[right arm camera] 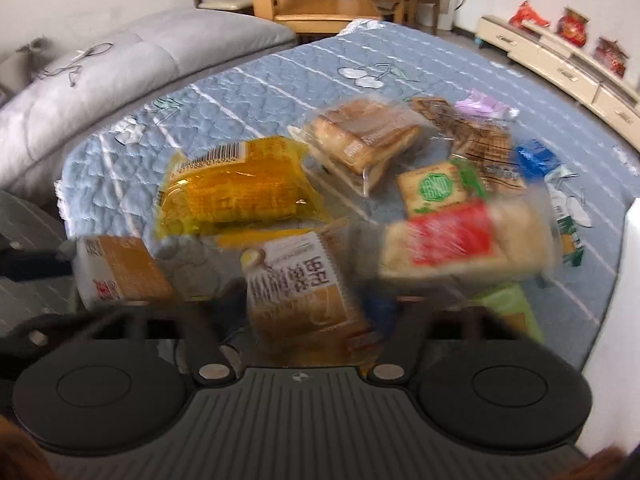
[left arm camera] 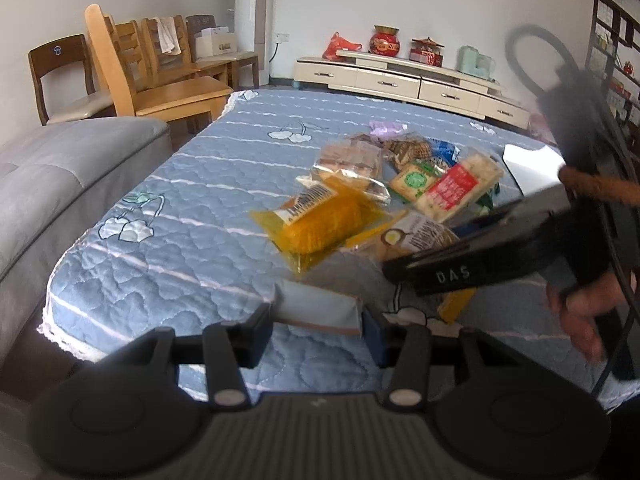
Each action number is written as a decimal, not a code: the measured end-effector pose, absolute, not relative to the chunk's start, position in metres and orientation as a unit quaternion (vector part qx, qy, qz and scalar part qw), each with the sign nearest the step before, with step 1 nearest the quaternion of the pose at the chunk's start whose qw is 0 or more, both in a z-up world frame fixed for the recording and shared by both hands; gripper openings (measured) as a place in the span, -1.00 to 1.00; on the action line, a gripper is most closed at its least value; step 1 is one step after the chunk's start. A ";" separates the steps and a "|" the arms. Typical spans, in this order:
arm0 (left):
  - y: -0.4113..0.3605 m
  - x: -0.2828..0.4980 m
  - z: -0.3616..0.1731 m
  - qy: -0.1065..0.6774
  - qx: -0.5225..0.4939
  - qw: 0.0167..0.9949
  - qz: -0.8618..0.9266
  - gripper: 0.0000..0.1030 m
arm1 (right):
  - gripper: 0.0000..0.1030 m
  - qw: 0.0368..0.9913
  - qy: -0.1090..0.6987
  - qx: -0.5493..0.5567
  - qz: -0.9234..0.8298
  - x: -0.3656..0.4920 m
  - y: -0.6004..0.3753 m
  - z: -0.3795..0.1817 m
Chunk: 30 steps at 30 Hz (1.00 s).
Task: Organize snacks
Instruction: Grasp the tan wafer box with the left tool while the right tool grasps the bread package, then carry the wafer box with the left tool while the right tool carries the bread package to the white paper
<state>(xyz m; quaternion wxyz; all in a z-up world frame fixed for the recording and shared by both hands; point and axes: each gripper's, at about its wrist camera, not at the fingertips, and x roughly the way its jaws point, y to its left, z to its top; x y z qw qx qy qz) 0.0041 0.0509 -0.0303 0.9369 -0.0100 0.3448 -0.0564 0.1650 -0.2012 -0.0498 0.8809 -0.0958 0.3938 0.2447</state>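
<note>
Much of the near right is hard to read: the right-wrist view is smeared with motion, so the right tongs [right arm camera: 312, 312] show only as dark blurred bars. A brown-and-white packet [right arm camera: 304, 288] with bold print lies between them, but I cannot tell whether the pads press on it. From the other view the dark body of the right tongs covers the near end of that packet, and a person's hand [left arm camera: 580, 312] grips the handle, partly cut off at the right edge.

A white flat-sided thing [left arm camera: 528, 164] stands at the far right of the tabletop [left arm camera: 180, 240], which wears a blue quilted cover. It may be a container, but it is cut off and blocked, and nothing inside it shows.

The left tongs [left arm camera: 318, 320] are drawn narrow and clamp a flat brown packet with a pale side [left arm camera: 316, 308], held just above the near edge of the cover.

The rest of the snacks lie in a loose heap at the middle right of the tabletop, overlapping one another:
- a yellow packet with a barcode [left arm camera: 320, 220] nearest the left
- clear-wrapped bread slices [left arm camera: 348, 164] behind it
- a green-sealed cracker packet [left arm camera: 416, 180]
- a pale bar with a red label [left arm camera: 456, 188]
- a purple packet [left arm camera: 384, 128] at the far end
</note>
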 end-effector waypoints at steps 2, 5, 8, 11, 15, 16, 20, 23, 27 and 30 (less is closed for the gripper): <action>0.051 0.003 -0.028 0.340 -0.012 0.939 -0.055 -0.08 | 0.15 0.887 0.390 -0.074 0.236 0.159 -0.205 -0.050; 0.050 0.002 -0.023 0.333 -0.016 0.941 -0.056 -0.08 | 0.14 0.901 0.374 -0.048 0.213 0.144 -0.215 -0.045; 0.046 0.002 -0.018 0.323 -0.016 0.945 -0.055 -0.09 | 0.14 0.912 0.362 -0.012 0.194 0.125 -0.230 -0.035; 0.041 0.003 -0.012 0.314 -0.021 0.947 -0.061 -0.09 | 0.14 0.925 0.342 0.003 0.166 0.105 -0.247 -0.023; 0.028 0.003 -0.005 0.304 -0.014 0.950 -0.072 -0.09 | 0.14 0.935 0.326 0.024 0.133 0.089 -0.268 -0.014; 0.024 0.003 -0.003 0.302 -0.013 0.950 -0.077 -0.09 | 0.14 0.938 0.323 0.031 0.124 0.083 -0.274 -0.012; 0.008 0.002 0.007 0.288 -0.001 0.953 -0.093 -0.09 | 0.14 0.946 0.309 0.037 0.089 0.070 -0.291 -0.003; -0.001 0.005 0.013 0.283 0.001 0.954 -0.102 -0.09 | 0.14 0.950 0.301 0.051 0.066 0.063 -0.305 0.000; -0.013 0.009 0.021 0.280 0.001 0.953 -0.117 -0.09 | 0.14 0.954 0.292 0.056 0.038 0.050 -0.327 0.008; -0.025 0.012 0.026 0.278 0.009 0.952 -0.128 -0.09 | 0.14 0.956 0.286 0.063 0.022 0.048 -0.339 0.011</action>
